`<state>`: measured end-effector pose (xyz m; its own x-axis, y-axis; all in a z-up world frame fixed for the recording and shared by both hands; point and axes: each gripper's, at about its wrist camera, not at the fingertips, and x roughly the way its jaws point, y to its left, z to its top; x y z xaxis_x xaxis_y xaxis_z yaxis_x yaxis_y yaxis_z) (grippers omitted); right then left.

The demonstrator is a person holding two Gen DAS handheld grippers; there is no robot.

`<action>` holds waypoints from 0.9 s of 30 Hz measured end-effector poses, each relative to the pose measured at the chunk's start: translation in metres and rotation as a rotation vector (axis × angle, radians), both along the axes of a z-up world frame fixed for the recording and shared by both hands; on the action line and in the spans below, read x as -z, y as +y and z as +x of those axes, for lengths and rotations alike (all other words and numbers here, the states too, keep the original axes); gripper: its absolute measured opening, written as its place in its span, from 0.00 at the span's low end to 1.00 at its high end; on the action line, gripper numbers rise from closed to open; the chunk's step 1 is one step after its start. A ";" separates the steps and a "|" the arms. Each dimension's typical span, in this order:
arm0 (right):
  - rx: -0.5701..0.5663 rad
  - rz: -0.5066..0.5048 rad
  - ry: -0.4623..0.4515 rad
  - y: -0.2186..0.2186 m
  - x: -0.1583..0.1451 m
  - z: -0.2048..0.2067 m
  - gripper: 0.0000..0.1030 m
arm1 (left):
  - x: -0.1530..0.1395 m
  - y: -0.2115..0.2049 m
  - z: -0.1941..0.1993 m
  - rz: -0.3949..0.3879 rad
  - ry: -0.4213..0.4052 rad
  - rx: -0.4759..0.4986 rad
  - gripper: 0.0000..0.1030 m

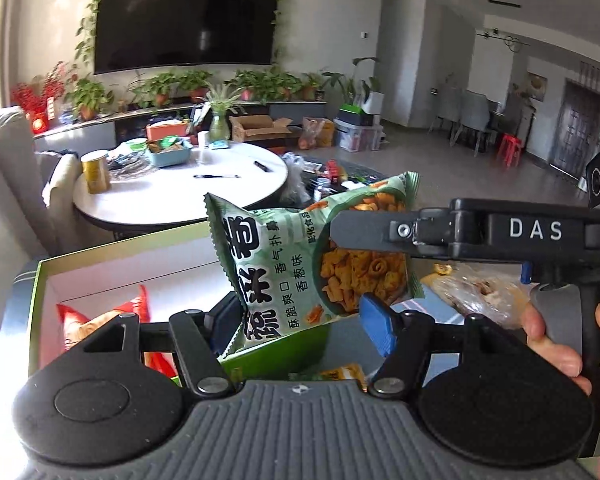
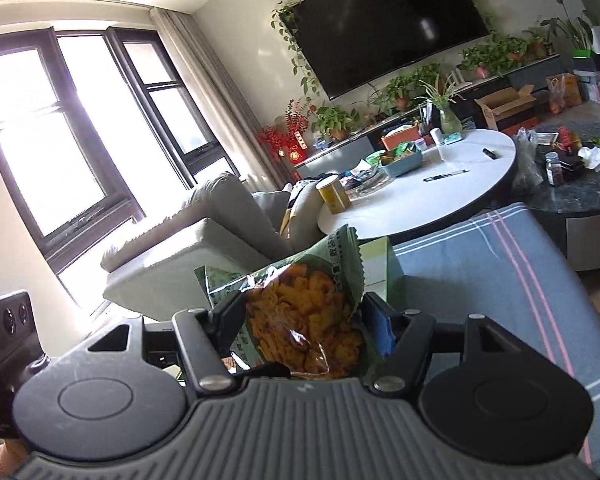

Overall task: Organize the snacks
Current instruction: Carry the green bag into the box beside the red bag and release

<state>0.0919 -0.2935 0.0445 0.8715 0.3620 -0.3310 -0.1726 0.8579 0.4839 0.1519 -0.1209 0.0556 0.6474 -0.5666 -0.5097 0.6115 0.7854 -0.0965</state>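
Sunlit living-room clutter, a round white table and a wall television, lies beyond the green snack bag, which hangs in the air above the open box holding a red packet. Both the left gripper and the right gripper are clamped on this light, puffy, crinkly, probably slippery bag. Its sealed edges look like the safest hold, and the box's wall stands near beneath while open room lies above.

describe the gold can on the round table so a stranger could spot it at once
Below the wall television stands a white round table. At its sofa-side edge stands the gold can, upright, apart from the blue tray. It is the only tall gold cylinder there.
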 end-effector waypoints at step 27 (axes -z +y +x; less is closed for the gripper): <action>-0.027 -0.026 0.153 0.020 0.045 0.064 0.73 | 0.057 0.030 0.070 0.005 0.200 -0.095 0.65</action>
<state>0.1561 -0.2735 -0.0007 0.8000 0.3744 -0.4688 -0.1215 0.8663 0.4844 0.2218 -0.0904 -0.0015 0.5836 -0.5046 -0.6362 0.5037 0.8395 -0.2039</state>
